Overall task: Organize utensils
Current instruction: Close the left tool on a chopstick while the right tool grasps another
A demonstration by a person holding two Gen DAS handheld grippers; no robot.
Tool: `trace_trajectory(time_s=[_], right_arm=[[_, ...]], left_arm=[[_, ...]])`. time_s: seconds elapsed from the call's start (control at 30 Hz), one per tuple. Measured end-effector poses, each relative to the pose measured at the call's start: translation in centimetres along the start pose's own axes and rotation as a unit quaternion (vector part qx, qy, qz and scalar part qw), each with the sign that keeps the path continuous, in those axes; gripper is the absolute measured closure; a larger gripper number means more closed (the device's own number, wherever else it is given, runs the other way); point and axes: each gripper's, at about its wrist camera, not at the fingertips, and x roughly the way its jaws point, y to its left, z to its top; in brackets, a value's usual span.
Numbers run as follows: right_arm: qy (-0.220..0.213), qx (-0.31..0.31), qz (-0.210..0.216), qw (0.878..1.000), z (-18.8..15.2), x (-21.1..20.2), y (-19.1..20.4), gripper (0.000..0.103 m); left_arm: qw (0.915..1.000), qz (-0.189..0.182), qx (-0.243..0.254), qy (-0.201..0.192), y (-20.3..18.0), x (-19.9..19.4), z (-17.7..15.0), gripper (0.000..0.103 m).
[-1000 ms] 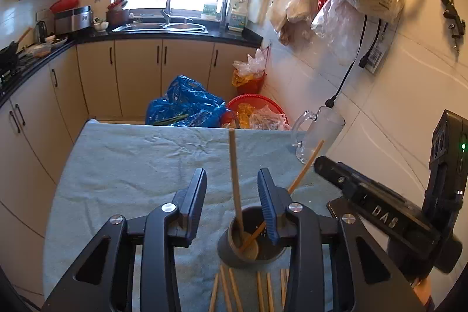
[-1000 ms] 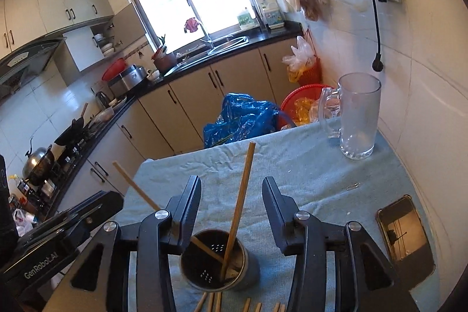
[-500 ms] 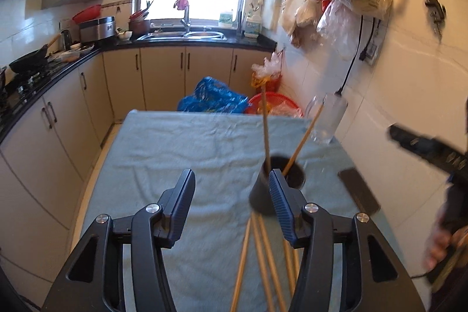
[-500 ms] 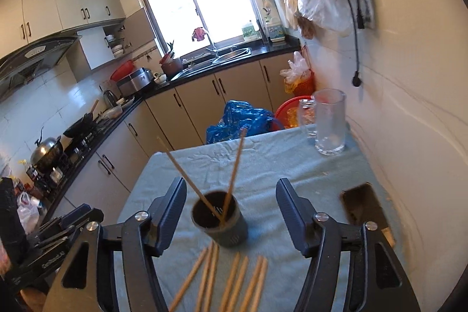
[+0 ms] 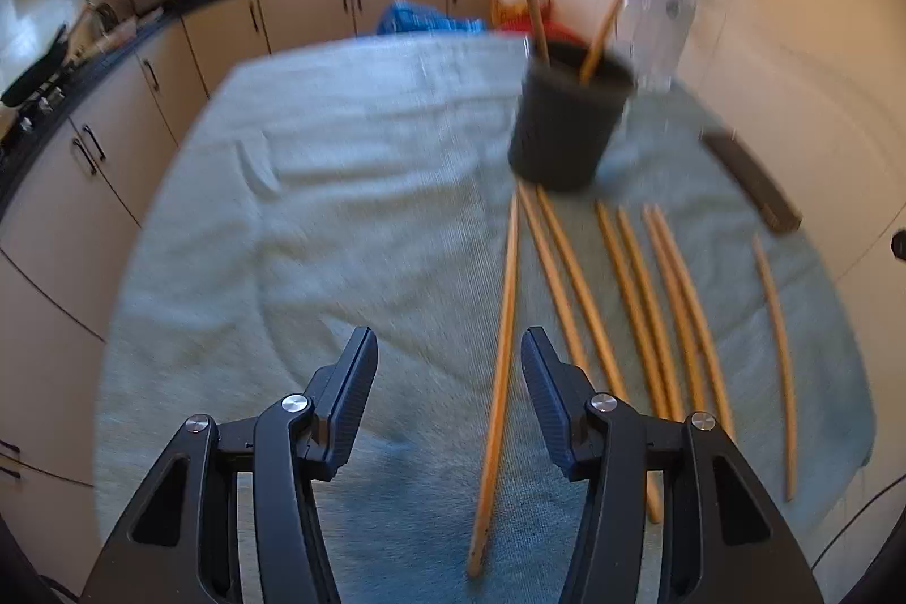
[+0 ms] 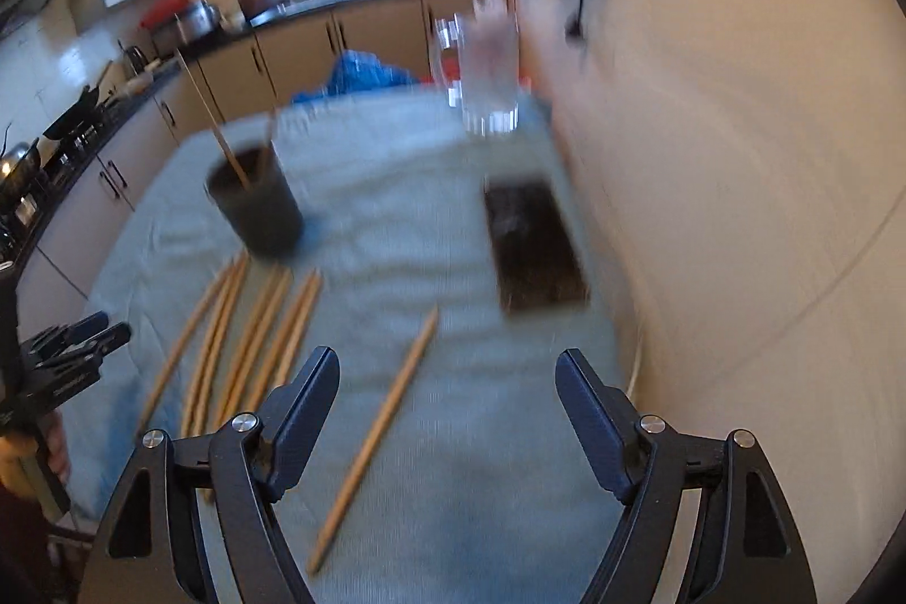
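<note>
Both grippers, left [image 5: 447, 380] and right [image 6: 447, 406], gape empty over the cloth [image 5: 317, 185]. Two chopsticks stand in the cup [image 5: 566, 123]; loose chopsticks [image 5: 640, 287] lie at its 6 o'clock. Next, probably: lower, pinch one stick.

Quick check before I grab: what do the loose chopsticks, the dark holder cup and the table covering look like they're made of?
Chopsticks: likely wood or bamboo, matte tan, no shine.
Holder cup: dark grey and dull; blur hides whether it is metal or plastic.
Table covering: woven cloth, pale blue-green, with soft wrinkles and a ribbed texture.
</note>
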Motion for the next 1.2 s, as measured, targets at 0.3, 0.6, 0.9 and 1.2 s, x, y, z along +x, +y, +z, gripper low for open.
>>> trace_trajectory(time_s=[0.3,0.6,0.9,1.2], right_arm=[[0.078,0.05,0.052,0.994,-3.3,9.0,0.1,0.036],[0.085,0.044,0.037,0.995,-2.1,12.5,1.9,0.044],[0.089,0.029,0.009,0.996,-0.3,13.8,2.4,0.05],[0.102,0.019,-0.003,0.995,1.1,15.2,2.8,0.051]], left_arm=[[0.9976,0.011,0.03,0.061,-1.8,5.1,-0.3,0.074],[0.9926,-0.019,-0.062,0.103,0.5,5.1,0.1,0.093],[0.9917,-0.001,-0.028,0.126,-0.9,7.6,3.8,0.093],[0.9895,-0.004,-0.018,0.143,-1.6,9.5,7.5,0.085]])
